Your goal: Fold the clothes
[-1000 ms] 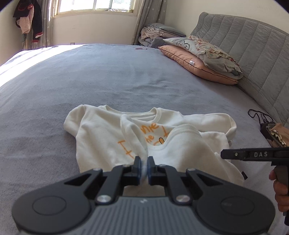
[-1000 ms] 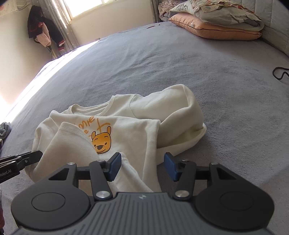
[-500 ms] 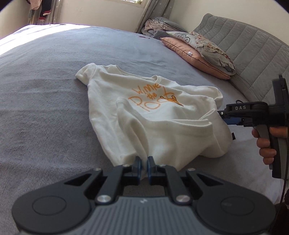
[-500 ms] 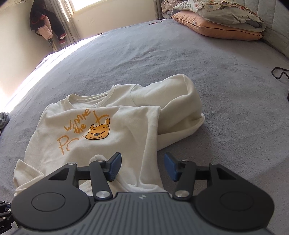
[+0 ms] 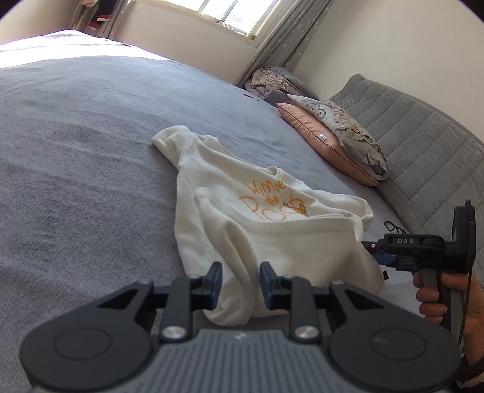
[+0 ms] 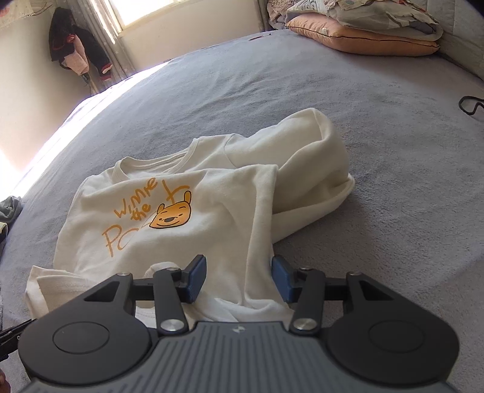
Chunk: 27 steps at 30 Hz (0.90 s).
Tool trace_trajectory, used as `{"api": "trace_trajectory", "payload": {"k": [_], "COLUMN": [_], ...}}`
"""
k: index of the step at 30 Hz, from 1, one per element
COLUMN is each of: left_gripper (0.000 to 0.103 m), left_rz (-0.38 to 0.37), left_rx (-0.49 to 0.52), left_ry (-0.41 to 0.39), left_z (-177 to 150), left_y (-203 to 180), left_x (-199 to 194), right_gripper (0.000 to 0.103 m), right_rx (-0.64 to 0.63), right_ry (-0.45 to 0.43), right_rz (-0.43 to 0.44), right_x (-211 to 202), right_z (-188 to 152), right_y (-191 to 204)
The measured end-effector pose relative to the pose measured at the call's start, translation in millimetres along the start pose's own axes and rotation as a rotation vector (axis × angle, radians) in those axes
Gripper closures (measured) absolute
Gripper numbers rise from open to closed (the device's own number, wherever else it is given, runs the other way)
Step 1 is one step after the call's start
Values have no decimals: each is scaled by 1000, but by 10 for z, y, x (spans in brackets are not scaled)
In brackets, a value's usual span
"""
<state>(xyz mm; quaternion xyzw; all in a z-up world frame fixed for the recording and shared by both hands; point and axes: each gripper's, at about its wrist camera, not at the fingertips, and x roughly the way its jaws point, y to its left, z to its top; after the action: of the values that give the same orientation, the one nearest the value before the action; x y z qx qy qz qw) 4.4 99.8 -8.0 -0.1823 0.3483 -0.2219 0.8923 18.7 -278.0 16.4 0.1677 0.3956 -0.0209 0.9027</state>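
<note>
Grey bed (image 5: pixel 75 145) takes up pretty much everything, with sun coming in through the window (image 5: pixel 230 15) behind it and a quilted grey headboard (image 5: pixel 423 145) along one side. My landmark is the cream t-shirt (image 5: pixel 242 211), the one with the orange "Winnie the Pooh" print (image 6: pixel 151 211), lying roughly mid-bed. Its neckline points toward the window side, and the hem end is bunched up closest to me.

My left gripper (image 5: pixel 240 282) has its jaws parted now, with a hanging fold of the t-shirt's hem sitting loose between them, not pinched. My right gripper (image 6: pixel 239 282) is spread wide too, jaws on either side of the hem's other corner, fabric lying in the gap and right against the right pad, but nothing squeezed. From the left wrist camera you can see my right hand (image 5: pixel 444 296) on the handle, with that gripper's tip right at the t-shirt's edge.

One sleeve of the t-shirt (image 6: pixel 308 157) is folded back on itself in a puffy lump on the headboard side, the other sleeve (image 5: pixel 169 142) lies flat out on the far side.

Past the t-shirt toward the headboard: a peach pillow (image 5: pixel 320 148) with a floral pillow (image 5: pixel 354 133) stacked on top. Dark clothes (image 6: pixel 75 45) hang in the corner by the window, well apart from the t-shirt. A black cord (image 6: pixel 470 104) sits on the bed off to the t-shirt's headboard side.
</note>
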Motion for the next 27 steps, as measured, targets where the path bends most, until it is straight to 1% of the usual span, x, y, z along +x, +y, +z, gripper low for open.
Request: {"api": "trace_trajectory", "payload": {"k": [1, 4, 8, 10, 15, 18, 21, 25, 27], "left_gripper": [67, 65, 64, 64, 64, 64, 65, 66, 66], "left_rz": [7, 31, 27, 33, 31, 48, 88, 130, 137], "left_rx": [-4, -26, -36, -30, -53, -52, -49, -6, 9], "left_ry": [-5, -6, -6, -6, -3, 14, 44, 59, 63], "left_z": [4, 24, 74, 99, 208, 248, 259, 260, 262], "left_y": [25, 93, 92, 78, 109, 112, 79, -11, -36], "left_x": [1, 8, 5, 31, 180, 269, 336, 363, 379], "right_gripper": [52, 52, 52, 52, 52, 52, 52, 52, 52], "right_rx": [4, 9, 10, -8, -60, -114, -169, -244, -296], "right_ry": [-13, -42, -55, -69, -81, -69, -59, -62, -74], "right_rz": [1, -14, 5, 18, 55, 29, -15, -73, -98], "right_x": [-40, -155, -216, -215, -189, -173, -190, -240, -273], "right_z": [-11, -68, -109, -114, -105, -97, -106, -149, -174], "right_y": [-15, -45, -25, 44, 204, 316, 411, 506, 548]}}
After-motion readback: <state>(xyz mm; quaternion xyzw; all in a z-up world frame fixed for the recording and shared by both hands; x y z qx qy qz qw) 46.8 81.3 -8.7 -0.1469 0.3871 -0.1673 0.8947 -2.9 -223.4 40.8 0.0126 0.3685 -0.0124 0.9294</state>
